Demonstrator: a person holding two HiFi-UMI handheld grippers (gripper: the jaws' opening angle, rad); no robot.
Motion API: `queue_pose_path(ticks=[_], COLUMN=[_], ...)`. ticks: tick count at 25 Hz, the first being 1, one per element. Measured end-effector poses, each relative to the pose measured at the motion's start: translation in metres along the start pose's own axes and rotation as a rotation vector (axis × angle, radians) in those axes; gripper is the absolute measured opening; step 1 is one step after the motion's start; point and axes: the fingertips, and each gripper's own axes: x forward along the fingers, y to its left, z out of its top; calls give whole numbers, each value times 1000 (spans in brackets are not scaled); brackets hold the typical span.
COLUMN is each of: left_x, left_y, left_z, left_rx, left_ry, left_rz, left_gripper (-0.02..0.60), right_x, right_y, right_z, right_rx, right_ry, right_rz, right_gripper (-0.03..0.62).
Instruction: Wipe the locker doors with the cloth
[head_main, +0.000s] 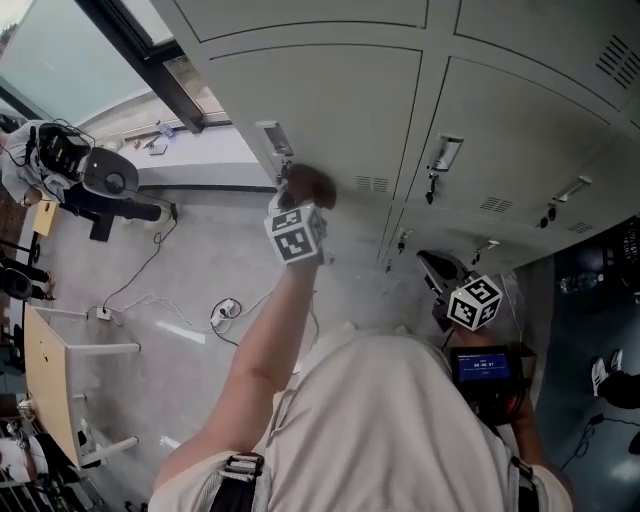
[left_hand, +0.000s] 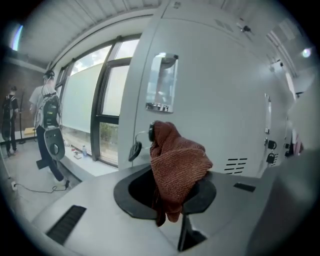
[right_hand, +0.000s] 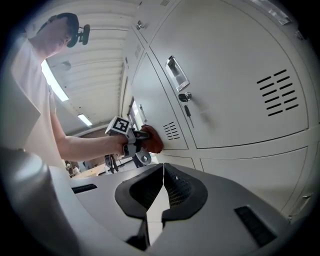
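Observation:
A red-brown knitted cloth is bunched between the jaws of my left gripper, which is shut on it. In the head view the cloth presses on a grey locker door just under its label holder, with the left gripper behind it. My right gripper is shut with nothing in it. It hangs lower, in front of the bottom lockers, apart from the doors. The right gripper view shows the left gripper and the cloth against the door.
Neighbouring locker doors carry handles and vent slots. An exercise machine stands to the left, a wooden table is nearer, and cables lie on the floor. People stand by the windows.

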Motion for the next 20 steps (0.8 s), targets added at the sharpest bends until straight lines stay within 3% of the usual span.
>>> queue_pose_path(ticks=[4,6,8,10,15,20], left_x=[1,-4,-11,-17,-45,-51], left_y=[37,65,81,81,59,-12], left_z=[-19,-15,8,37,118,116], left_rx=[-27,-62,-47,47,297,380], left_ry=[55,6,-99,-180,-270,-266], left_rz=[26,60,54,33,69,-15], left_gripper=[72,72,72,72,72,72], right_x=[7,8,7,6,6,5], right_y=[7,8,3,-5,2,4], right_z=[8,10,7,0,1,6], right_rx=[-14,-16,-10,-2,10,18], right_ry=[5,2,-1,0,-10,-40], right_rz=[13,12,8,-1,-29,-41], right_gripper=[18,18,18,18,18,18])
